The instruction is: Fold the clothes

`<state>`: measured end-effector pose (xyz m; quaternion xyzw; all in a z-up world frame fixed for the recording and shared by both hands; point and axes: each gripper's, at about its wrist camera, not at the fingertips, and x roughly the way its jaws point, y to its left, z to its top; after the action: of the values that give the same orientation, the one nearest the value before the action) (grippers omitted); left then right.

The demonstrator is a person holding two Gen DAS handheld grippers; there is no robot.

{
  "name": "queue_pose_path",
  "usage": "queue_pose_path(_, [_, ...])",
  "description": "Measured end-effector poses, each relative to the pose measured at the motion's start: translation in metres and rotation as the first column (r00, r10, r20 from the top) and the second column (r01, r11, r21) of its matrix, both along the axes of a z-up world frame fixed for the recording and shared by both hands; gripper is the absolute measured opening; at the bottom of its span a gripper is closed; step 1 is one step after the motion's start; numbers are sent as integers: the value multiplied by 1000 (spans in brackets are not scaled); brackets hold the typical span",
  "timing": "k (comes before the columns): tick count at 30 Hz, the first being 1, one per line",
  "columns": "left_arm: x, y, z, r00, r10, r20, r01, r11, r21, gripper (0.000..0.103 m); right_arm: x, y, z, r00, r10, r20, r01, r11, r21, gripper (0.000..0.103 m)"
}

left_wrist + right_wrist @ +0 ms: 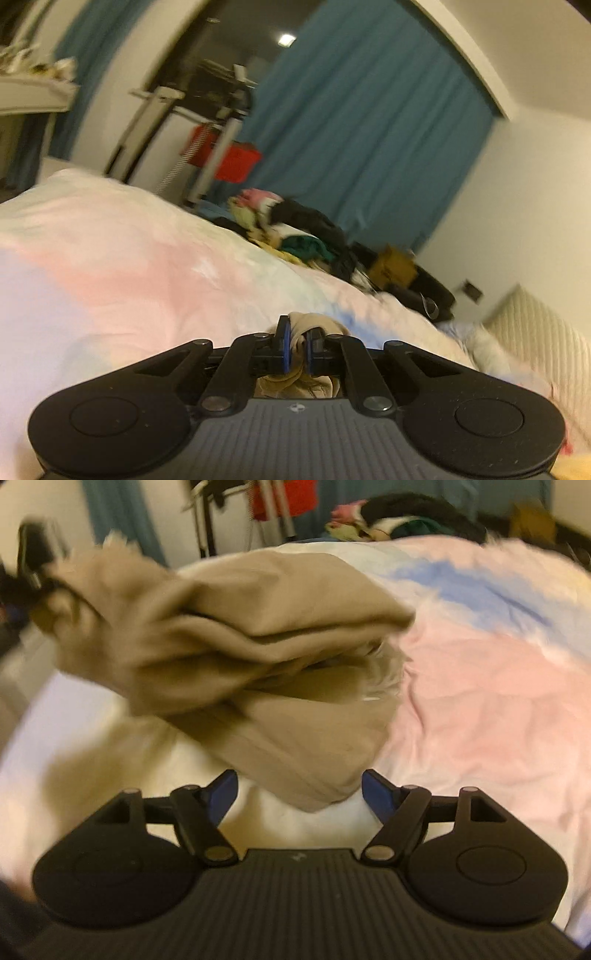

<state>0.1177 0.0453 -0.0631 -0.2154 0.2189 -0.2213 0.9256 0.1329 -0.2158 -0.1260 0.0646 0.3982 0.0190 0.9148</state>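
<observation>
A beige garment (221, 635) hangs in the air over the bed (480, 672), bunched and folded over itself. My left gripper (298, 349) is shut on a bunched part of this beige garment (314, 325), held above the pastel bedspread (129, 266). In the right wrist view the left gripper (33, 565) shows dark at the far left, holding the garment's end. My right gripper (299, 794) is open, its blue pads (380, 794) on either side of the garment's lowest hanging corner without closing on it.
A pile of mixed clothes (295, 229) lies at the far edge of the bed, also in the right wrist view (388, 520). Behind stand a metal rack with red boxes (221, 155), blue curtains (351, 129) and a cardboard box (391, 266).
</observation>
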Motion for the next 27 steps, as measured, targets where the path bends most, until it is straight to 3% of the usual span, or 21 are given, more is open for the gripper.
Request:
queue_pose_path(2, [-6,22,2,997,66,-36,-65,998,13,8,2,5,-5,1000,-5,9,5,999,-53,73])
queue_pose_path(5, [14,22,-12,986,129,-105,-107,975,195,9,0,-6,-1,998,-47,39,48,999,-23,66])
queue_pose_path(7, [26,21,-28,971,153,-182,-98,955,281,9,-2,-9,4,993,-86,79,88,996,-20,56])
queue_pose_path(10, [31,15,-35,964,152,-219,-68,935,348,11,-7,-17,9,981,-147,126,149,989,0,55])
queue_pose_path(12, [28,12,-33,968,142,-207,-55,926,374,16,-8,-22,11,977,-175,125,172,984,37,55])
queue_pose_path(14, [25,9,-29,970,139,-200,-47,913,406,39,-8,-24,10,973,-192,125,185,981,63,55])
queue_pose_path(15, [23,9,-28,969,142,-202,-45,906,421,46,-9,-23,10,972,-198,125,190,979,73,55])
queue_pose_path(16, [20,10,-26,967,149,-207,-49,904,424,52,-9,-23,9,971,-203,126,194,977,83,55])
queue_pose_path(18, [6,14,-19,970,137,-202,-44,913,407,55,-7,-23,10,969,-211,131,198,975,104,55])
queue_pose_path(20, [-14,17,-10,981,97,-170,-29,931,365,73,-12,-18,13,964,-223,147,206,971,122,55])
queue_pose_path(24, [-38,-9,6,991,-97,-97,123,940,318,83,-19,-16,15,951,-248,185,219,962,165,55])
queue_pose_path(27, [-36,-35,6,964,-247,-96,265,925,273,86,-19,-20,16,945,-270,185,234,952,197,55])
